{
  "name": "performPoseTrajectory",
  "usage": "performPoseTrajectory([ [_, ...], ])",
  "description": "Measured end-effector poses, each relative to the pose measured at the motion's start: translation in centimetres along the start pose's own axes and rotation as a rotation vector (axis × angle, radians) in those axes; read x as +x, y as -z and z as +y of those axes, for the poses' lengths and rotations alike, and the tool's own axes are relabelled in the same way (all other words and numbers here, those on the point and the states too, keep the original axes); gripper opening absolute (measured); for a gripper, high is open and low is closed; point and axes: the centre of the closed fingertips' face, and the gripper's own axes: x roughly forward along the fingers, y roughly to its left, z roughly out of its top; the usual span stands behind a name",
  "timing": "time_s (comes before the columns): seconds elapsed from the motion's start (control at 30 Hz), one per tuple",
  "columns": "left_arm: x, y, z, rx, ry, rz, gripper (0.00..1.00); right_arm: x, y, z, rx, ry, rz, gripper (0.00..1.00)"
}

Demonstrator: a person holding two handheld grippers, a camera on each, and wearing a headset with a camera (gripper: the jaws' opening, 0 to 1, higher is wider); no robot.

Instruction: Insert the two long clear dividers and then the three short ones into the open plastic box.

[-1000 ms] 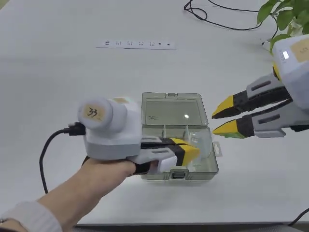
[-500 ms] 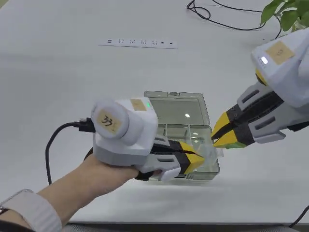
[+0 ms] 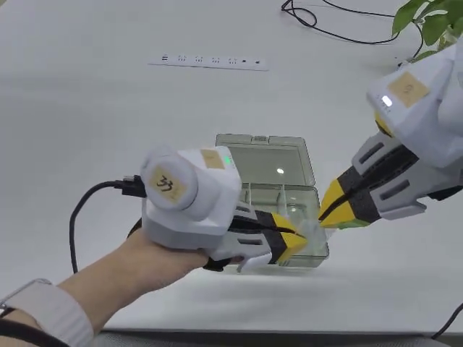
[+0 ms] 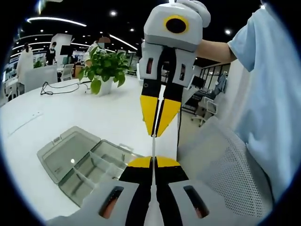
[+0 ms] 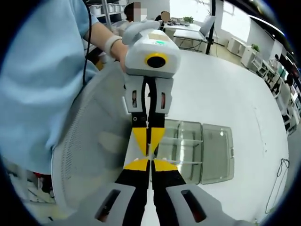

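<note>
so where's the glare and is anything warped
Head view: soft even light, one white glint on the open clear plastic box's lid. Left gripper view: fisheye bows the ceiling light strips; the thin clear divider is barely a line. Right gripper view: the far windows wash out.

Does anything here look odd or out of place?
Nothing looks spilled or broken. One oddity: the left gripper and right gripper meet tip to tip, both apparently pinching the same clear divider over the open box.
</note>
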Motion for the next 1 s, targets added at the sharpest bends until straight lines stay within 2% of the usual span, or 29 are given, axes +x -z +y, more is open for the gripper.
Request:
performPoseTrajectory([
  [0.2, 0.07, 0.35, -0.33, 0.02, 0.013, 0.012, 0.0, 0.25, 0.0, 0.69, -0.054, -0.027, 0.026, 0.02],
  [0.23, 0.05, 0.72, -0.3, 0.031, 0.012, 0.032, 0.0, 0.23, -0.01, 0.78, -0.061, -0.032, 0.031, 0.02],
  [0.27, 0.12, 0.41, -0.34, 0.037, 0.013, 0.013, 0.0, 0.24, 0.0, 0.67, -0.071, -0.024, 0.037, 0.02],
  [0.3, 0.04, 0.53, -0.35, 0.02, 0.012, 0.019, 0.0, 0.25, -0.02, 0.68, -0.069, -0.028, 0.04, 0.02],
  [0.53, -0.09, 0.28, -0.38, 0.019, 0.019, 0.009, 0.0, 0.08, -0.1, 0.41, -0.08, -0.034, 0.047, 0.01],
  [0.63, -0.16, 0.16, -0.15, 0.019, 0.011, 0.003, 0.0, -0.03, -0.25, 0.28, -0.101, -0.021, 0.052, 0.01],
  [0.73, -0.17, 0.07, -0.07, 0.017, 0.008, 0.0, 0.0, -0.12, -0.27, 0.18, -0.083, -0.021, 0.052, 0.01],
  [1.0, -0.12, 0.02, -0.09, 0.034, 0.007, -0.001, 0.0, -0.16, -0.31, 0.18, -0.101, -0.031, 0.07, 0.01],
])
